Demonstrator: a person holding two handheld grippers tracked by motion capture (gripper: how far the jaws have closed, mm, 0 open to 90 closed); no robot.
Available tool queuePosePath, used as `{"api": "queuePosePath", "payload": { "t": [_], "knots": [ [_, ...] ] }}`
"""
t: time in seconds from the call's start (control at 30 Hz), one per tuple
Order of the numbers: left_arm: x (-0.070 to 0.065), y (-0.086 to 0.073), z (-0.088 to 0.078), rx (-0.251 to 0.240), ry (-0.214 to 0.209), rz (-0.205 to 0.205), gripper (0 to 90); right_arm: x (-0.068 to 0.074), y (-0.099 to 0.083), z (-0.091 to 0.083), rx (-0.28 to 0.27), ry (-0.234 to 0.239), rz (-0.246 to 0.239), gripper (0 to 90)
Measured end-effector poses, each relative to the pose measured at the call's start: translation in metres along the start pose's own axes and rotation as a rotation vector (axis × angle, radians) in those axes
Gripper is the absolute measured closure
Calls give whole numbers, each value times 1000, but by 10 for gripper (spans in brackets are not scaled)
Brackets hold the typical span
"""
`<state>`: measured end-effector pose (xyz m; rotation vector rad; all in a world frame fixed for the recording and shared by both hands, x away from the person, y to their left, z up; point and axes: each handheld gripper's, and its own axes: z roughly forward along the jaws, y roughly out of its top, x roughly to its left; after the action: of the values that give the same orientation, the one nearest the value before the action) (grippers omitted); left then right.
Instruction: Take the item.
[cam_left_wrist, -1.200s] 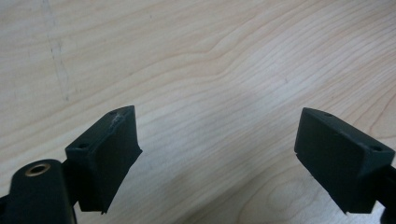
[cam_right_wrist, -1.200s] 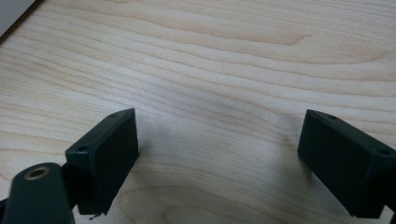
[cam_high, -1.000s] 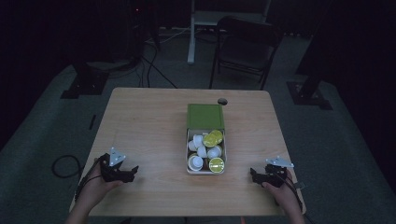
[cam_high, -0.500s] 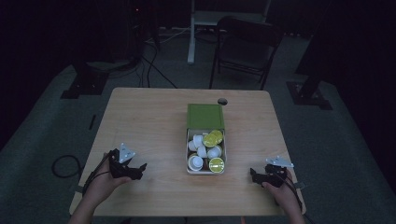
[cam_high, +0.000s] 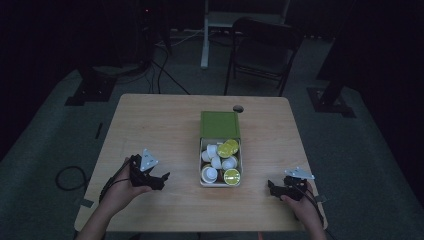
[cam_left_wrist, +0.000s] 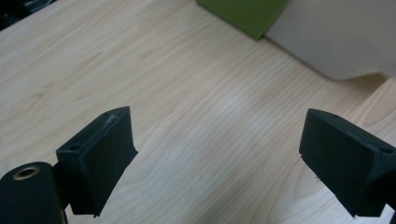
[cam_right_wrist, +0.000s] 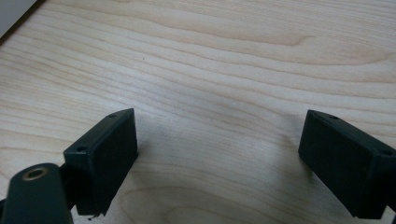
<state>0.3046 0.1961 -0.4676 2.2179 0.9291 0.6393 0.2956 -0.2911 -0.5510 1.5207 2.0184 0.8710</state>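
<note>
A white box (cam_high: 202, 170) with its green lid (cam_high: 220, 125) folded back sits in the middle of the wooden table (cam_high: 160, 125). Several white pods (cam_high: 216, 162) and yellow-green pods (cam_high: 231, 176) lie inside it. My left gripper (cam_high: 162, 179) hovers just left of the box, jaws open and pointing at it. In the left gripper view the left gripper (cam_left_wrist: 229, 154) has bare wood between its jaws, with the green lid (cam_left_wrist: 243, 14) and the white box wall (cam_left_wrist: 336, 32) ahead. My right gripper (cam_high: 272, 189) rests near the front right, open. In its own view the right gripper (cam_right_wrist: 224, 154) holds nothing.
A small dark round mark (cam_high: 238, 108) lies on the table behind the lid. A folding chair (cam_high: 260, 45) stands beyond the far edge, and a cable loop (cam_high: 70, 177) lies on the floor to the left. Bare wood spreads left of the box.
My left hand has carried its gripper to the right, toward the box, and lifted it a little. The right hand has stayed where it was.
</note>
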Motion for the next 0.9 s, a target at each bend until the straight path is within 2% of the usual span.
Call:
{"api": "queuePosePath", "payload": {
  "t": [0.27,0.5,0.77,0.8,0.9],
  "knots": [
    [-15,24,7,-32,-61,38,107,0,0,0,0,0,1,112],
    [-27,46,11,-54,-96,84,107,0,0,0,0,0,0,112],
    [-33,66,11,-81,-122,105,108,0,0,0,0,1,0,112],
    [-37,73,12,-92,-139,107,109,0,0,0,0,2,1,112],
    [-41,79,14,-97,-151,115,109,0,0,0,0,2,0,112]
  ]
}}
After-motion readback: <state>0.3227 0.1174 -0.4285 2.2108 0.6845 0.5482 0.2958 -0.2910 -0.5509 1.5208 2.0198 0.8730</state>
